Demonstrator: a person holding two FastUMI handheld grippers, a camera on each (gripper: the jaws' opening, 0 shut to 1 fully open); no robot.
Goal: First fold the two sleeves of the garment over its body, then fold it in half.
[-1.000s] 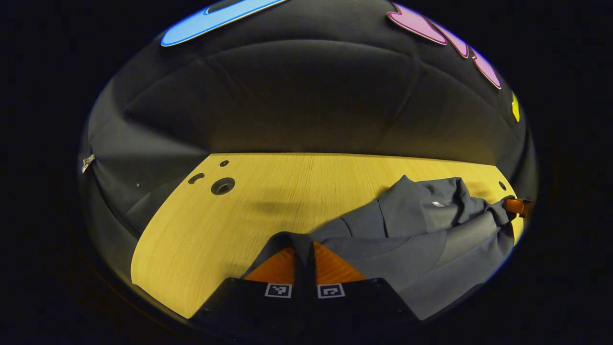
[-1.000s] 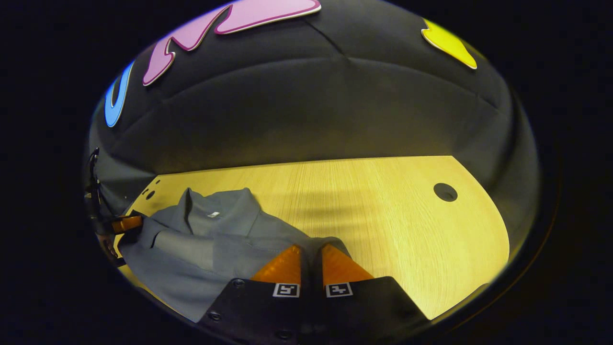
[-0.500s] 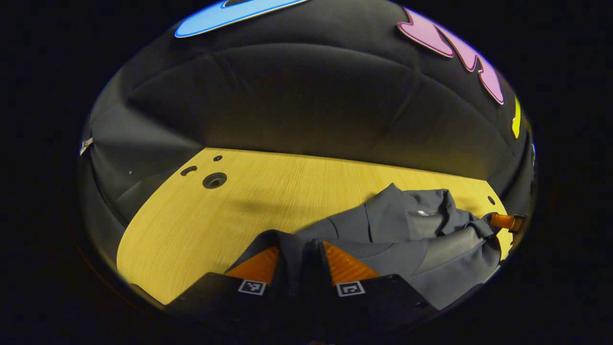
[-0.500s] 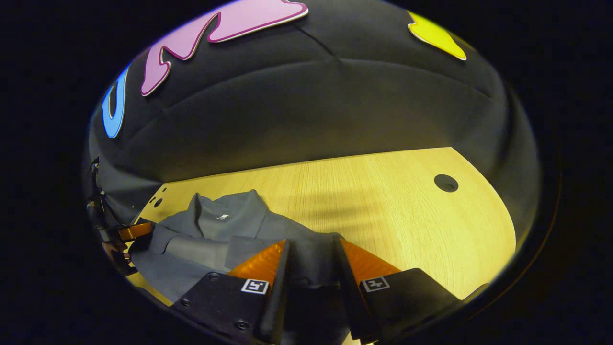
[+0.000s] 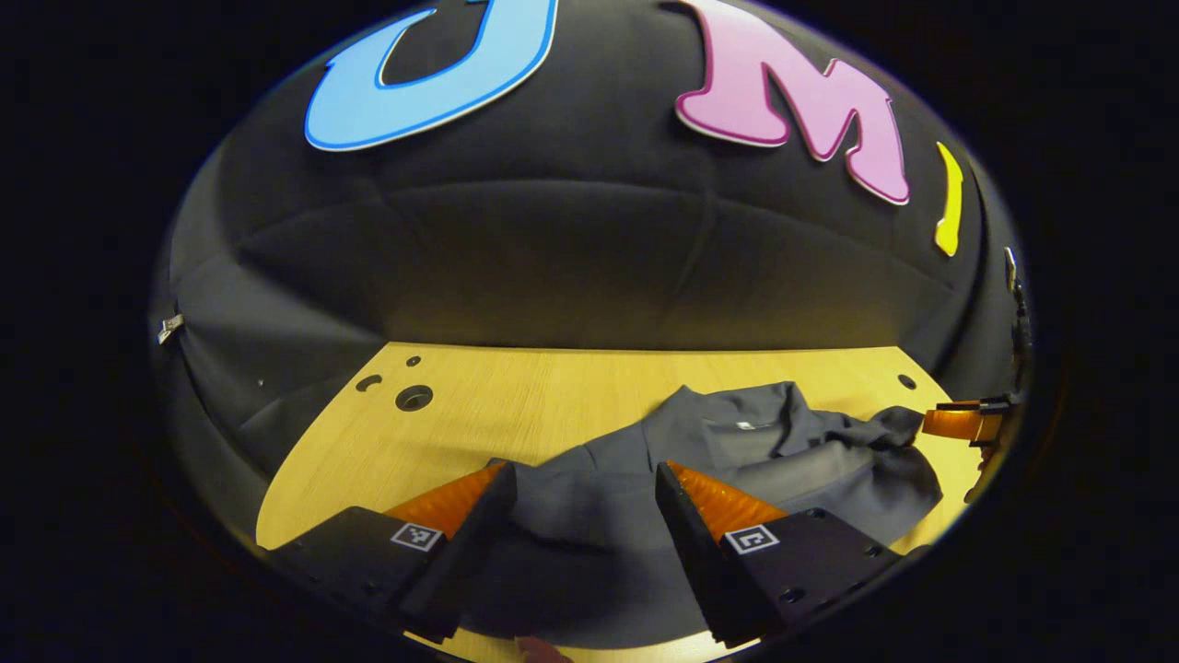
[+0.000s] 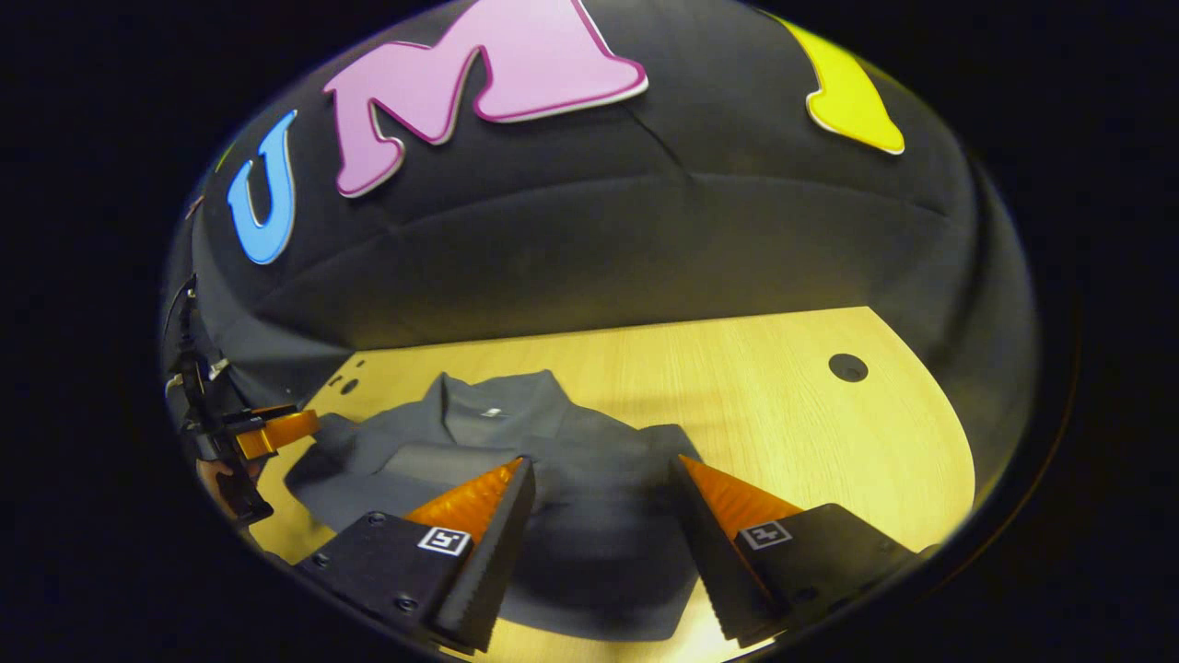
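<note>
Garment [image 5: 737, 451], lower centre: you are spreading both tongs [image 5: 580, 479] [image 6: 599, 474] wide, releasing cloth gripped earlier; fold appears laid.

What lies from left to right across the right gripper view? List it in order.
Other gripper at the left edge → grey garment on the table → round hole in the tabletop.

Bare table [image 6: 811, 433] right of the folded garment [image 6: 553, 460], open passage there; more bare wood far left [image 5: 479, 414]. Booth wall [image 5: 553, 267] closing the far side. Both grippers spread wide above the cloth.
</note>
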